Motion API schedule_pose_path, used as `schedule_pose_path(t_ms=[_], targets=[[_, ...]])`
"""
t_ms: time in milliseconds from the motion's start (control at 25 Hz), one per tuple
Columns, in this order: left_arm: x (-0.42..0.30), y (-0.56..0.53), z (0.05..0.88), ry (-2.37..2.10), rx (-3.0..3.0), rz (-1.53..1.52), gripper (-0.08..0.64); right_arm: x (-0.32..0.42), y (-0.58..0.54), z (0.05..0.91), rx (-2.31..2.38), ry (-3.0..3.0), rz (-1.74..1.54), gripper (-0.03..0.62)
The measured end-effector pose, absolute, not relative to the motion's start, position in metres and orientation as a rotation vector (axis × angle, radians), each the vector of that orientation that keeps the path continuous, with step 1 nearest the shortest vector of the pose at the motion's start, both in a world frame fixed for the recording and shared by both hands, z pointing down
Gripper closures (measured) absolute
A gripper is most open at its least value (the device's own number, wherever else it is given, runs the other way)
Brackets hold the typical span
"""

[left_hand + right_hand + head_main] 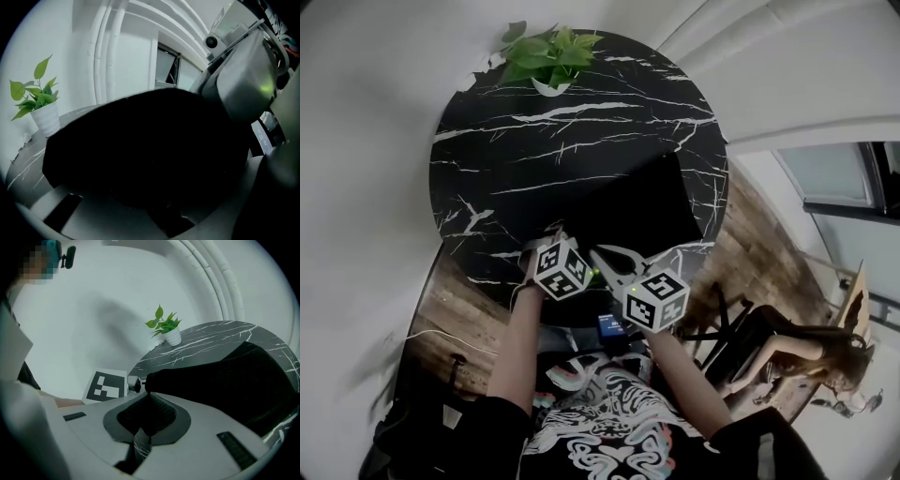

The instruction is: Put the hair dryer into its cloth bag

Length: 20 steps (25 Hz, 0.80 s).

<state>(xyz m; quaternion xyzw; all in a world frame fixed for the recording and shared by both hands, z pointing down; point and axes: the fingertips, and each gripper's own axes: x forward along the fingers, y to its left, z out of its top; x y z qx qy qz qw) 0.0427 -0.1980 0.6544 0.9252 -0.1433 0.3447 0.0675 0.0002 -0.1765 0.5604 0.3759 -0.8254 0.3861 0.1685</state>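
While the left gripper (547, 236) and right gripper (146, 401) each clench its near end at the round marble counter's (534, 141) near edge, the black cloth bag (642, 206) lies lengthwise toward the middle. A potted plant (548, 56) stands at the far edge, above a wood floor (459, 309).

The cloth bag (150, 145) swallows most of my left gripper view. Its black folds drape over my left fingers (47, 206), so only their grey bases show and I can't tell whether the tips meet. The bench (21, 168) shows there only as a sliver at the left. In my right gripper view the bag runs off the picture's right edge, and its inside is too dark to read. From above, my left gripper (555, 246) and right gripper (614, 267) cover the bench's near rim.
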Motion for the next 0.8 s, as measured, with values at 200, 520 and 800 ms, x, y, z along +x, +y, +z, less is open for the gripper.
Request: schedule_pose_path(t_ms=[200, 520, 800], targets=[[0.033, -0.184, 0.652, -0.376, 2.792, 1.058, 0.288, -0.006, -0.17, 0.563, 1.001, -2.362, 1.023, 0.565], [-0.063, -0.162, 0.631, -0.699, 2.638, 0.934, 0.339, 0.016, -0.157, 0.519, 1.144, -2.454, 0.889, 0.466], [-0.101, -0.154, 0.557, -1.121, 2.51, 0.558, 0.545, 0.074, -0.128, 0.484, 1.437, -2.455, 0.733, 0.565]])
